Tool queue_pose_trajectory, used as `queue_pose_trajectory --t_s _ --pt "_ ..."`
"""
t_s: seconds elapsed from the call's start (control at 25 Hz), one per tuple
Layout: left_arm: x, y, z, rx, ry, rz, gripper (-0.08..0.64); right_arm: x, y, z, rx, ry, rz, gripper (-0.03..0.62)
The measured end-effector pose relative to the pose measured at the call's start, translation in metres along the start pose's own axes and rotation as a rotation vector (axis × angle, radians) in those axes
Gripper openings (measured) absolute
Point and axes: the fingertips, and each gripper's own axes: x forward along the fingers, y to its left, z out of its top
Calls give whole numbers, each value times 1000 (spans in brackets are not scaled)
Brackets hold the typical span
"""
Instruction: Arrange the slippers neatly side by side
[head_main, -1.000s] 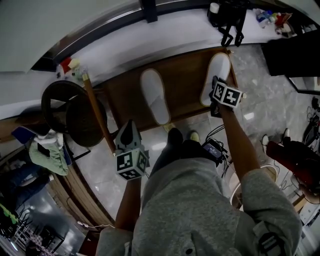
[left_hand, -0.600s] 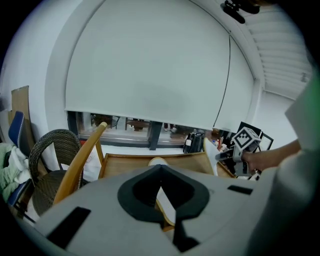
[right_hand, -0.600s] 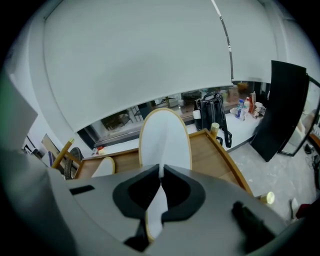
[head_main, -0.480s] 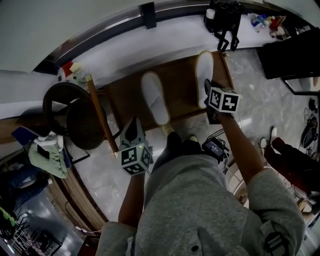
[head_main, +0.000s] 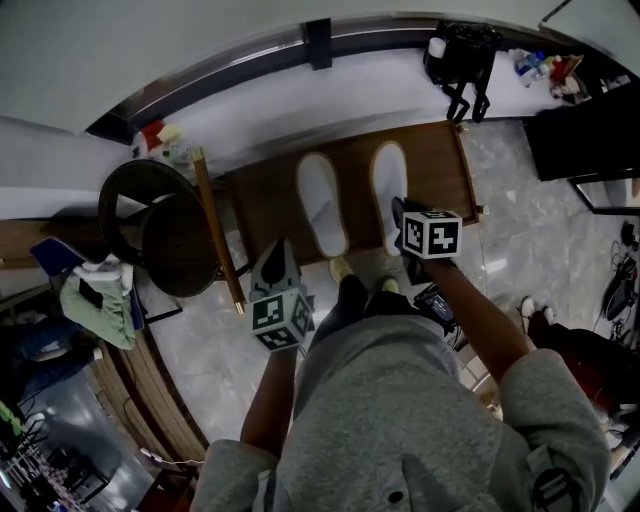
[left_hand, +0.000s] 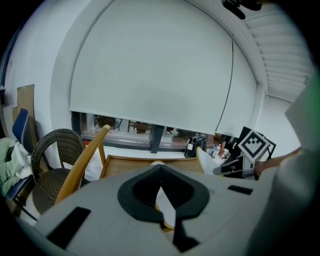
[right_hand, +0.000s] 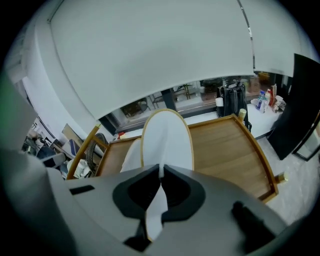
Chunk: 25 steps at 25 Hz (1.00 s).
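Note:
Two white slippers lie parallel on a low wooden table. The left slipper rests free. My right gripper is shut on the heel of the right slipper, which sits close beside the other. In the right gripper view the held slipper runs straight out from the shut jaws of my right gripper, with the other slipper to its left. My left gripper hangs shut off the table's front left, apart from both slippers. My left gripper holds nothing.
A wicker chair and a slanted wooden pole stand left of the table. On the white ledge behind are a black bag and bottles. A black cabinet is at right. The person's feet are at the table's front edge.
My right gripper has dragged the right slipper leftward from the table's right end to beside the left slipper and turned it parallel. The left gripper has barely shifted.

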Motion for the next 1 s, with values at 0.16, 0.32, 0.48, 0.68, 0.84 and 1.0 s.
queue_pose_trajectory --t_s 0.16,0.32,0.48,0.68,0.84,1.0 --pt "-6 6 -3 -5 5 18 14 25 9 -13 -17 50 4 31" --pt "-11 16 -6 -19 8 44 14 48 11 -14 -52 93 -23 31" --pt "-14 26 -11 -25 12 66 14 73 9 -18 -119 152 -37 31" --pt "-14 37 -14 -35 25 82 14 95 10 -18 -114 187 -40 31" --pt "-13 40 -12 -32 29 81 14 103 13 -15 -86 183 -29 31" --pt "-11 41 -10 -35 27 80 14 108 15 -12 -111 191 -34 31"
